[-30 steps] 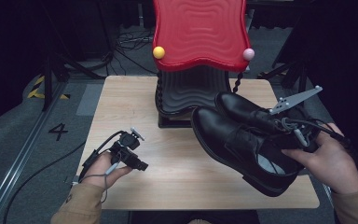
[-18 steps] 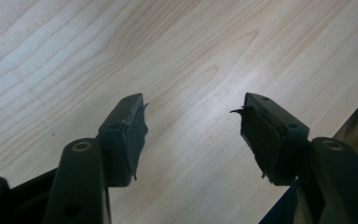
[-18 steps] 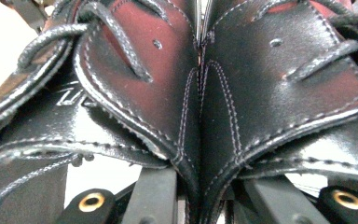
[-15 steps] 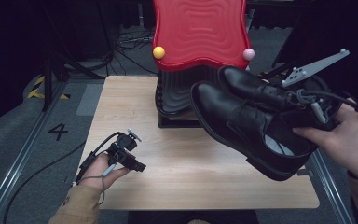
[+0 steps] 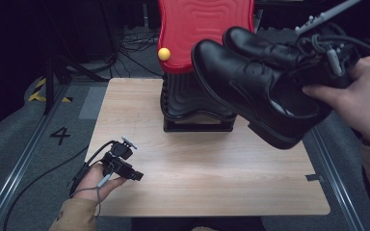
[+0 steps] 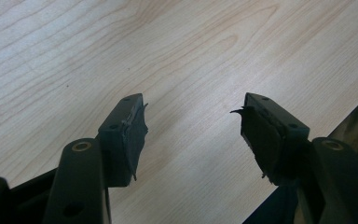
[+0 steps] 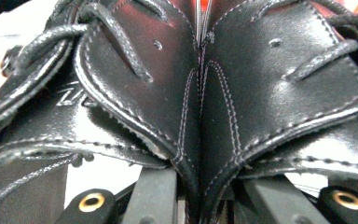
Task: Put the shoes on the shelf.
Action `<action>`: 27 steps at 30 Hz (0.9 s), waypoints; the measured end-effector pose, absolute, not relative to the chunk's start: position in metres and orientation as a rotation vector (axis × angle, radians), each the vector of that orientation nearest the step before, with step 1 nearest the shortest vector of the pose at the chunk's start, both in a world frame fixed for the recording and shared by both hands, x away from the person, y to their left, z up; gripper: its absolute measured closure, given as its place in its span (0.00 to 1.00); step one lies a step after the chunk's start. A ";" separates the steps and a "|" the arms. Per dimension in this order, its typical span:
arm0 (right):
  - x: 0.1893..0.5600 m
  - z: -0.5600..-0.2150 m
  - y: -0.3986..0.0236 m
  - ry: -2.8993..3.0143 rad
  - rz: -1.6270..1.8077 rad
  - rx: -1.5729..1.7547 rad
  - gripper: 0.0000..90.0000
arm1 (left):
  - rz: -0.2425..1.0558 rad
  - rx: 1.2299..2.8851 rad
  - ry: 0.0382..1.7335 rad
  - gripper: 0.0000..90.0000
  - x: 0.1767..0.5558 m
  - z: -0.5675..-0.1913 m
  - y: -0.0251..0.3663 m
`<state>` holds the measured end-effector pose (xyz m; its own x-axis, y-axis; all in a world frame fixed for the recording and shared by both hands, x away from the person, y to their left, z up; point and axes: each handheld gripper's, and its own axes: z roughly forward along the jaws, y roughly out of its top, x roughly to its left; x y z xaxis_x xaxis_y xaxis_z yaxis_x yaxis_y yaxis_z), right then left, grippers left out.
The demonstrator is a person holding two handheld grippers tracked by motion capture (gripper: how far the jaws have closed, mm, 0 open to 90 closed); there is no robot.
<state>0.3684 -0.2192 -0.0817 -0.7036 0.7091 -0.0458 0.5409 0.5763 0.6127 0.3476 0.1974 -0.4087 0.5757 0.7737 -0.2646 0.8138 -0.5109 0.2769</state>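
a: where are the two black leather lace-up shoes [image 5: 260, 91]?

b: up in the air over the right side of the pale wooden table [image 5: 207, 178], toes pointing to the far left, in front of the red wavy plastic panel [image 5: 204, 29]. the right gripper [image 5: 325, 67] holds them as a pair.

a: how does it grip them?

b: in the right gripper view the jaws come up inside the shoes, one in each, and pinch the two inner side walls [image 7: 200, 121] together between them. so they stand narrow and clamped on the leather.

a: and the other tool?

b: the left gripper [image 5: 125, 166] sits low at the near left corner of the table, in the person's left hand [image 5: 96, 180]. its view looks down on bare wood, the two black padded jaws well apart with nothing between them.

a: what is under the red panel?

b: a black ribbed stand [image 5: 192, 103] on the far middle of the table, with a yellow ball [image 5: 164, 54] at the panel's left edge.
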 end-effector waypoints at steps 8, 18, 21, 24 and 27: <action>0.411 -0.056 -0.190 2.456 0.816 1.109 0.91 | -0.164 2.410 1.293 0.45 0.350 -0.409 0.206; 0.458 -0.037 -0.163 2.373 0.806 1.209 0.91 | -0.168 2.381 1.266 0.45 0.353 -0.405 0.211; 0.472 -0.031 -0.154 2.336 0.801 1.246 0.91 | -0.176 2.366 1.266 0.45 0.354 -0.405 0.213; 0.486 -0.028 -0.147 2.302 0.807 1.279 0.91 | -0.180 2.341 1.280 0.45 0.355 -0.405 0.218; 0.497 -0.026 -0.141 2.280 0.793 1.300 0.91 | -0.183 2.327 1.269 0.45 0.356 -0.403 0.221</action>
